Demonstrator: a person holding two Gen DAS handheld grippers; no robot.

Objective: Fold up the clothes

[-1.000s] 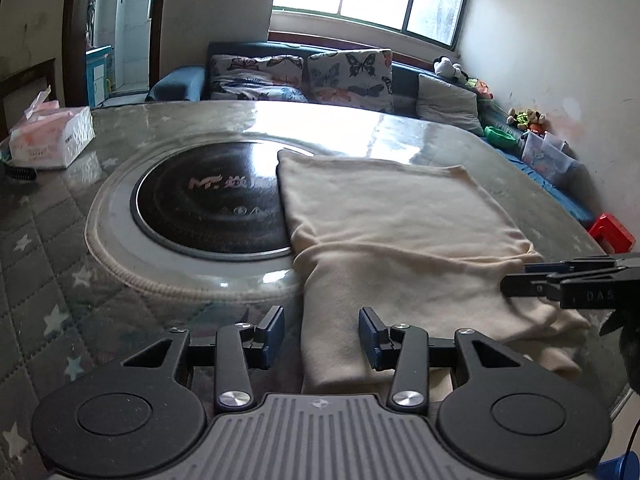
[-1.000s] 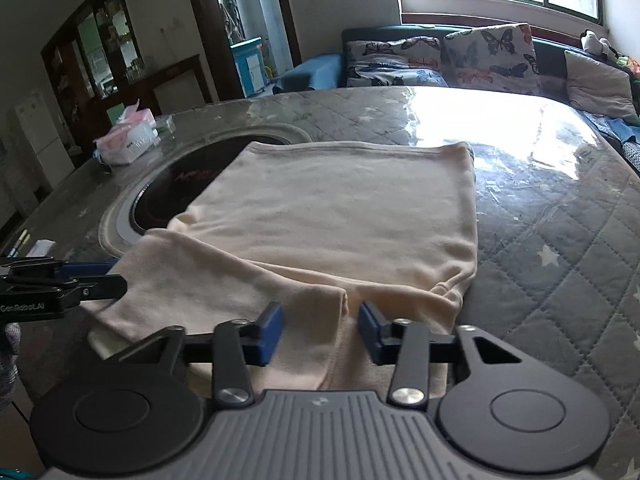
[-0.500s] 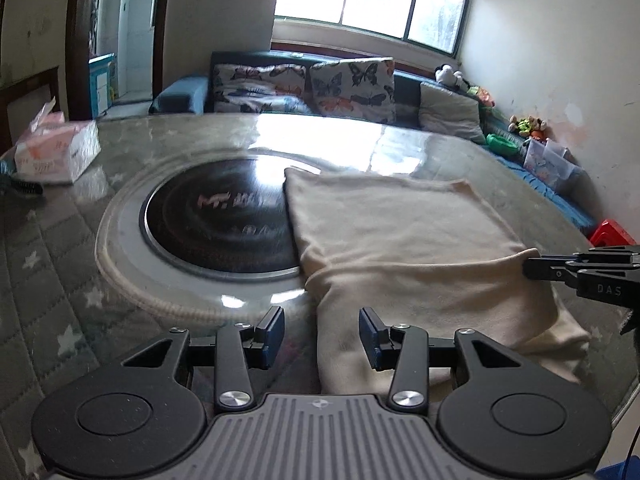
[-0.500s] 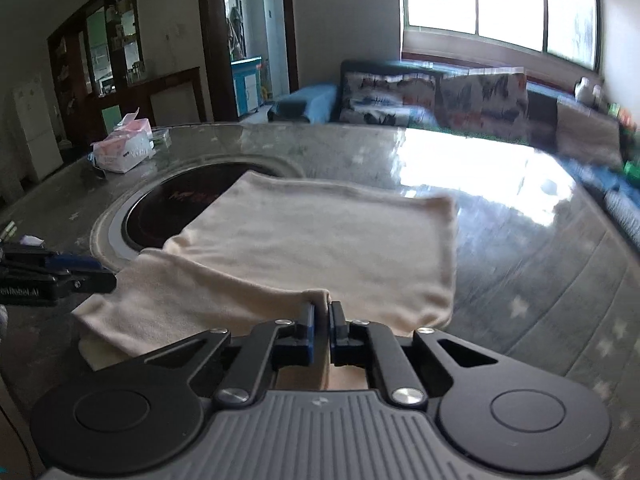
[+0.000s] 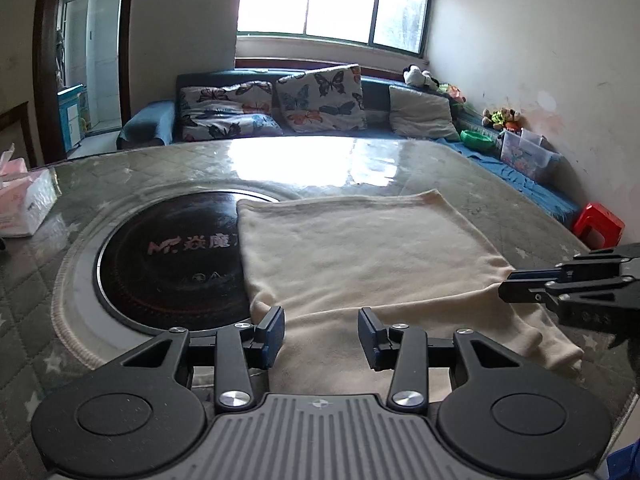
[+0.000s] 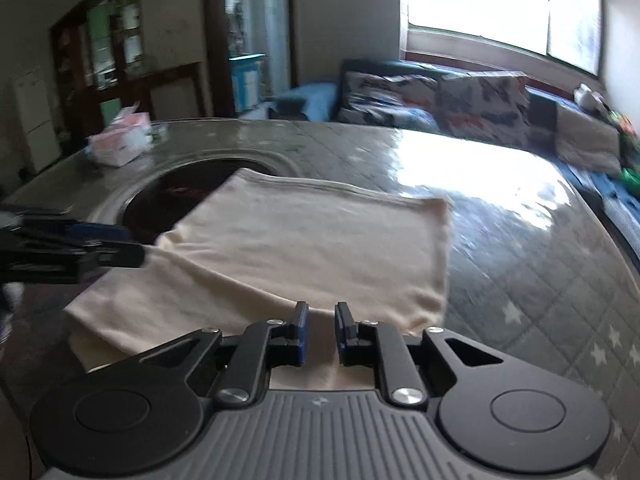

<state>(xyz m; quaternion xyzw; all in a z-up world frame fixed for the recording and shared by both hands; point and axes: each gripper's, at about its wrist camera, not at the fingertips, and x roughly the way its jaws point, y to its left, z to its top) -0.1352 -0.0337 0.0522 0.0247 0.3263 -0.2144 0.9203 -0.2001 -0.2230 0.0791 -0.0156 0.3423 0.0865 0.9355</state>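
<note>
Right tool point(image 6: 319, 330) opening above cloth point(image 5: 360, 256) | cooktop point(image 5: 168, 260) beside | tissue box point(image 5: 22, 204) apart

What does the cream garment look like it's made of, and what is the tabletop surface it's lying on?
Cream garment: looks like soft matte knit, maybe cotton or fleece; it drapes limply, with rounded folds and a stitched hem. Tabletop: seemingly clear glass or plastic sheet over grey quilted, star-printed fabric; it mirrors the window glare, stitching showing through. Black round inset: glossy, probably glass.

cream garment point(image 5: 360, 264), seemingly folded, flat on table
</note>
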